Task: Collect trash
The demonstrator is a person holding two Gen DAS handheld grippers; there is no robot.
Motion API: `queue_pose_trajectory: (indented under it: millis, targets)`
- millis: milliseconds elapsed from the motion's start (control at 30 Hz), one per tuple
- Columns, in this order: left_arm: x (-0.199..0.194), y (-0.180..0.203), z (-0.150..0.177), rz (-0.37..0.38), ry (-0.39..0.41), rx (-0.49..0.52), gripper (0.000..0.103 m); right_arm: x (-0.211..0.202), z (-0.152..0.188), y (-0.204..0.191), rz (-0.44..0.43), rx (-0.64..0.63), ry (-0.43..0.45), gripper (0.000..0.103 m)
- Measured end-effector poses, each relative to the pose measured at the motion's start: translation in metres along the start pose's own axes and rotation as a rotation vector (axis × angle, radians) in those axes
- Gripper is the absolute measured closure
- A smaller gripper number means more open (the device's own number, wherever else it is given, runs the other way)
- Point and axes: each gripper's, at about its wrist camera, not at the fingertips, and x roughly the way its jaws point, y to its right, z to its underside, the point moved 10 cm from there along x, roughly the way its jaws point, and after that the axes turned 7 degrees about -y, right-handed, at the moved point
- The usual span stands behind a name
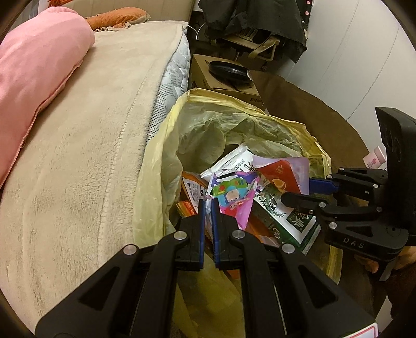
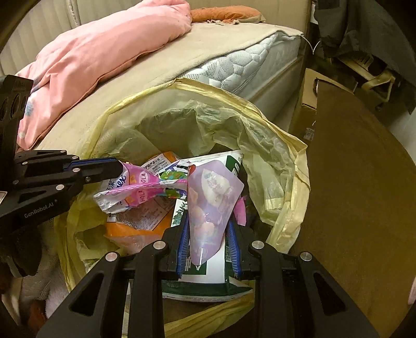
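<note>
A bin lined with a yellow plastic bag stands beside the bed and holds several wrappers. My left gripper is shut on a crumpled pink cartoon wrapper, which hangs over the bin's mouth. My right gripper is shut on a purple snack pouch, also above the bin's contents. Below them lie a white-and-green packet and an orange packet.
A bed with a beige blanket and a pink duvet runs along the left. A cardboard box with a black dish on it stands behind the bin. A brown round surface lies to the right. Dark clothes hang at the back.
</note>
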Motion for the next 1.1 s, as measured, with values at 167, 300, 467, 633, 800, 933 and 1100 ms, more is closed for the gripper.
queue_pose_trajectory:
  millis: [167, 300, 467, 633, 800, 933, 1100]
  targets:
    - [-0.002, 0.000, 0.001, 0.006, 0.005, -0.015, 0.098, -0.007, 0.004, 0.002, 0.016, 0.009, 0.027, 0.077]
    - [-0.004, 0.001, 0.004, 0.016, 0.003, -0.021, 0.098, -0.010, 0.005, 0.005, 0.003, 0.039, 0.031, 0.077]
    - [-0.008, 0.000, 0.002, 0.029, 0.012, -0.046, 0.098, -0.015, 0.002, 0.008, -0.018, 0.078, 0.050, 0.070]
    - [-0.015, -0.008, -0.001, 0.044, 0.025, -0.092, 0.089, -0.022, -0.002, 0.007, -0.047, 0.109, 0.089, 0.059]
    - [-0.029, -0.014, -0.007, 0.053, 0.059, -0.132, 0.066, -0.029, -0.002, 0.007, -0.022, 0.114, 0.101, 0.051]
    - [-0.044, -0.015, -0.010, 0.039, 0.093, -0.144, 0.052, -0.045, 0.001, 0.010, 0.007, 0.125, 0.132, 0.048]
    - [-0.075, -0.004, -0.006, -0.019, 0.172, -0.139, 0.046, -0.085, 0.014, 0.009, 0.026, 0.159, 0.211, 0.048]
